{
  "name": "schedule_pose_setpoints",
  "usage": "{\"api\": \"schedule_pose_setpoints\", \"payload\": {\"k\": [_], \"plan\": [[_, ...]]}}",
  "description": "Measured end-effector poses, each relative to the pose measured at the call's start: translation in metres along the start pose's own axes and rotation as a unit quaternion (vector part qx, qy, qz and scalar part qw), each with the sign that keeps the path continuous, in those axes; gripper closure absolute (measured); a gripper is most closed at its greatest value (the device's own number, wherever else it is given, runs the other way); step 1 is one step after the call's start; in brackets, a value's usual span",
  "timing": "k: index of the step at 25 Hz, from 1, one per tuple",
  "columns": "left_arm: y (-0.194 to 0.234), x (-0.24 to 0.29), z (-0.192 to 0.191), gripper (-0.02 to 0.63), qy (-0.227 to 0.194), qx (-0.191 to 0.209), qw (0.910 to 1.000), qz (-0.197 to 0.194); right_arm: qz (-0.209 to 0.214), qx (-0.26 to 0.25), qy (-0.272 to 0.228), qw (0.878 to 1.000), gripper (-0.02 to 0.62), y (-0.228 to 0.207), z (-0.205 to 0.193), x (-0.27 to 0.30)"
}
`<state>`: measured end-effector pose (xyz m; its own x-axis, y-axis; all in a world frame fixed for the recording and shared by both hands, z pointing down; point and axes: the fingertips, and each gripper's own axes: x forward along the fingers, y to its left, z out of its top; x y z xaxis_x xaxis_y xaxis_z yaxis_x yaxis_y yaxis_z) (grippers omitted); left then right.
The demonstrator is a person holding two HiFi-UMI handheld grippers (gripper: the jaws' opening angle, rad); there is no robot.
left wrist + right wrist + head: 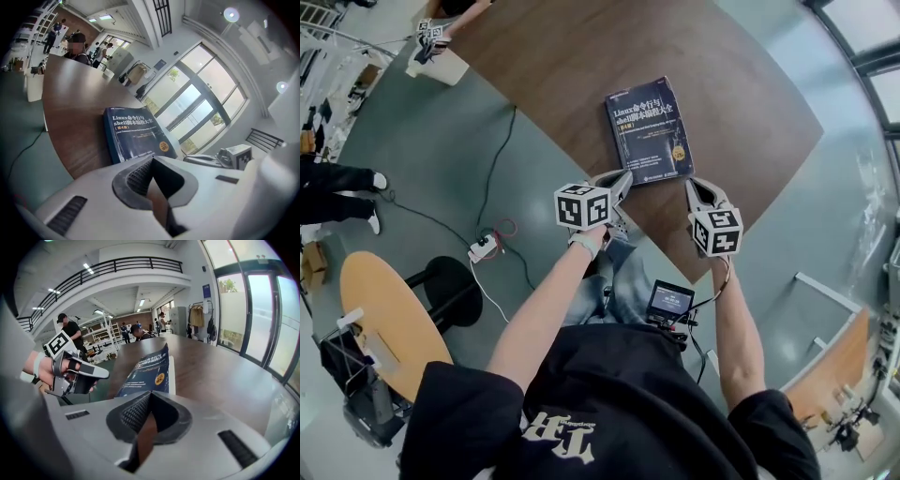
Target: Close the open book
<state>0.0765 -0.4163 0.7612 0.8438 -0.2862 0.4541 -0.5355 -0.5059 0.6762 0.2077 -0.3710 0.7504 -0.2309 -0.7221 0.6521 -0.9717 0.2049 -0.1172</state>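
A dark blue book point(649, 129) lies shut, cover up, on the brown table point(562, 56) close to its near edge. In the left gripper view the book point(136, 133) sits just beyond my left gripper point(152, 159), whose jaws are shut with nothing between them. From the right gripper view the book point(147, 371) shows edge-on ahead of my right gripper point(150, 393), also shut and empty. In the head view the left gripper point(623, 176) and right gripper point(692, 185) hover off the table's near edge, on either side of the book's near end, touching nothing.
On the floor to the left are a power strip point(483, 248) with cables, a black stool point(450, 286) and a round wooden table point(389, 328). A white box point(441, 66) stands by the table's far left corner. People stand far off across the room.
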Motion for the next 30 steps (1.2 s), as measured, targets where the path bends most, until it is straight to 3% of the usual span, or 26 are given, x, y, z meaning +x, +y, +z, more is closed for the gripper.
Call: {"api": "schedule_pose_setpoints", "payload": {"k": [4,10,15,23,30], "plan": [[-0.023,-0.056,-0.01,0.601,-0.032,0.018,0.9991,-0.022,-0.003,-0.006,-0.032,0.999,0.607,0.036,0.006,-0.047],[-0.069,-0.148,-0.028,0.601,-0.083,0.086,0.9922,-0.036,-0.011,-0.022,-0.096,0.995,0.607,0.088,0.011,-0.143],[-0.089,-0.219,-0.047,0.601,-0.114,0.101,0.9872,-0.046,-0.021,-0.016,-0.135,0.991,0.607,0.135,0.006,-0.219],[-0.134,-0.287,-0.066,0.601,-0.164,0.161,0.9716,-0.058,-0.029,-0.025,-0.173,0.984,0.607,0.186,-0.016,-0.307],[-0.177,-0.349,-0.087,0.601,-0.205,0.18,0.9605,-0.053,-0.026,-0.027,-0.206,0.978,0.607,0.222,-0.013,-0.362]]}}
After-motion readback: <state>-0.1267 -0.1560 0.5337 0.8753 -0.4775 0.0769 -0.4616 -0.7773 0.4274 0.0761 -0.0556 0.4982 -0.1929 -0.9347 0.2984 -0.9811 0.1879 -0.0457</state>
